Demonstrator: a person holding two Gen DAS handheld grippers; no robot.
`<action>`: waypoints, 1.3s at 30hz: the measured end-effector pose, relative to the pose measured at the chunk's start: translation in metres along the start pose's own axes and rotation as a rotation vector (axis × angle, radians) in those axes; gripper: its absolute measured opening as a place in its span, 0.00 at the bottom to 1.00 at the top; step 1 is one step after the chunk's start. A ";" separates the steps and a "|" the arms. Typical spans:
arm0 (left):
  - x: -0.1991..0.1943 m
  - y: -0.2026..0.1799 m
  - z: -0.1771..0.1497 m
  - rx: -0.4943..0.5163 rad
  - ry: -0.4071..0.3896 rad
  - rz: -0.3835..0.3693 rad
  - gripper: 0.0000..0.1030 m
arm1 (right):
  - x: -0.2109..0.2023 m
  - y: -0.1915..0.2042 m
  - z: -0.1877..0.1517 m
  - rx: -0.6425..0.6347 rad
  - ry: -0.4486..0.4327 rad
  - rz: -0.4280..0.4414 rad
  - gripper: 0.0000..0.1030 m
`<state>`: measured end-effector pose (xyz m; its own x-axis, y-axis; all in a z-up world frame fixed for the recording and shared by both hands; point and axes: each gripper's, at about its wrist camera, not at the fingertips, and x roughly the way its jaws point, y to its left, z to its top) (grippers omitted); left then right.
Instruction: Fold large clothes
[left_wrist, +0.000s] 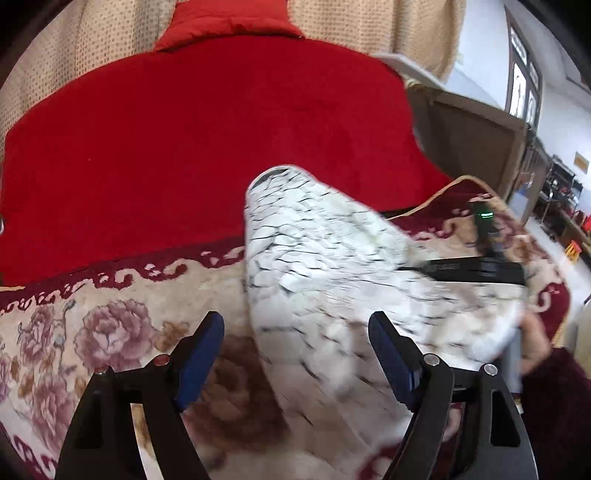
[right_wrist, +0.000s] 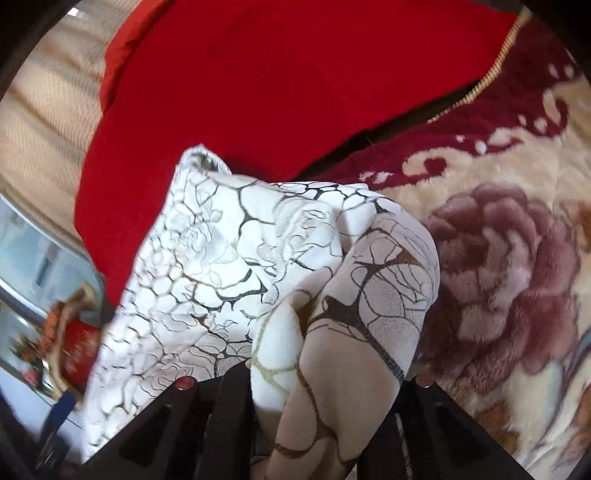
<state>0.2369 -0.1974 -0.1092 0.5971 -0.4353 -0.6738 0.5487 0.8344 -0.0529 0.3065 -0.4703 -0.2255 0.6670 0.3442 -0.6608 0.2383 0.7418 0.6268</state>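
A white garment with a black crackle print (left_wrist: 314, 258) hangs lifted over a floral blanket. My left gripper (left_wrist: 295, 354) is open with blue pads (left_wrist: 201, 354), just below and in front of the cloth, holding nothing. My right gripper shows in the left wrist view (left_wrist: 476, 269) at the right, gripping the garment's edge. In the right wrist view the garment (right_wrist: 240, 251) is bunched over my right gripper (right_wrist: 325, 398); its fingertips are hidden under the cloth, which is pinched between them.
A red blanket (left_wrist: 203, 140) covers the far part of the bed. The beige and maroon floral blanket (left_wrist: 110, 332) lies below. A beige curtain (left_wrist: 369, 26) hangs behind. A wooden bed frame (left_wrist: 472, 136) and a room with furniture are at the right.
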 end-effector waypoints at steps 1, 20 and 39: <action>0.015 0.003 -0.001 0.000 0.034 -0.009 0.79 | -0.002 -0.002 0.000 0.004 -0.001 -0.006 0.21; 0.041 -0.001 -0.020 -0.136 0.100 -0.012 0.83 | -0.143 0.082 -0.079 -0.232 -0.222 -0.046 0.35; 0.055 0.019 -0.032 -0.121 0.086 0.054 0.88 | -0.061 0.022 -0.104 -0.197 -0.024 -0.152 0.34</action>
<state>0.2616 -0.1943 -0.1707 0.5684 -0.3625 -0.7386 0.4398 0.8926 -0.0996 0.1981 -0.4155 -0.2149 0.6511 0.2081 -0.7299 0.1966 0.8826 0.4270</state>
